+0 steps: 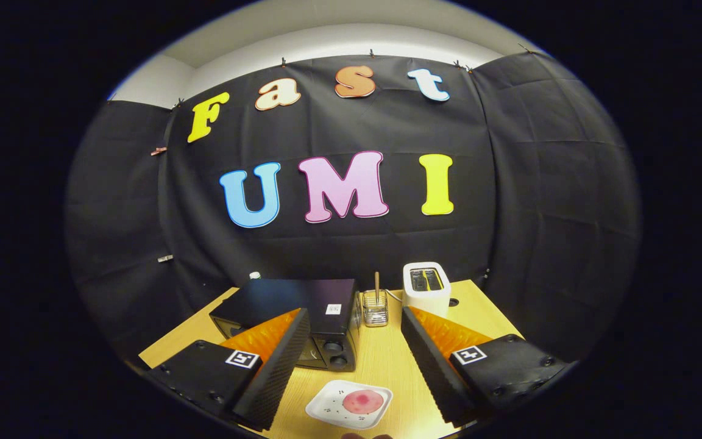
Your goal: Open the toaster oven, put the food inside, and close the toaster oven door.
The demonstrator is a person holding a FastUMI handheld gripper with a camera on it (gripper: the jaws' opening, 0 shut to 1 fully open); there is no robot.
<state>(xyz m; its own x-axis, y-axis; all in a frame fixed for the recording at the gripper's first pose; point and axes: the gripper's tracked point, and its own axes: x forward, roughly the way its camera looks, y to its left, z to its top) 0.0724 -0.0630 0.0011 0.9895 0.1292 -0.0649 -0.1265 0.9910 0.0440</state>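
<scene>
Fingers (290, 360) spread wide, nothing held between them; gripper (351, 350) raised well above the wooden table (381, 360) and looking down across it, a stance suited to surveying the layout before any approach. Between the fingers and nearest of all, a small white square plate (326, 410) carrying the food (362, 401), a round pinkish-red slice lying flat at the plate's middle; placed close in front, presumably for easy pickup once the oven stands open. Beyond the plate and partly behind the left finger, the black toaster oven (302, 302), door side turned toward the gripper, two control knobs (334, 353) stacked at its right front; door apparently closed, though the finger hides most of it. Just beside the oven's right wall, a small clear glass jar (375, 309) with a wooden stick standing upright in it. Further right, beyond the right finger, a white slot toaster (426, 286) near the table's far edge. Judgement: task at its opening stage, door first, food untouched. Caution for the approach: the plate lies in front of the door, so a downward-swinging door may need that space.
</scene>
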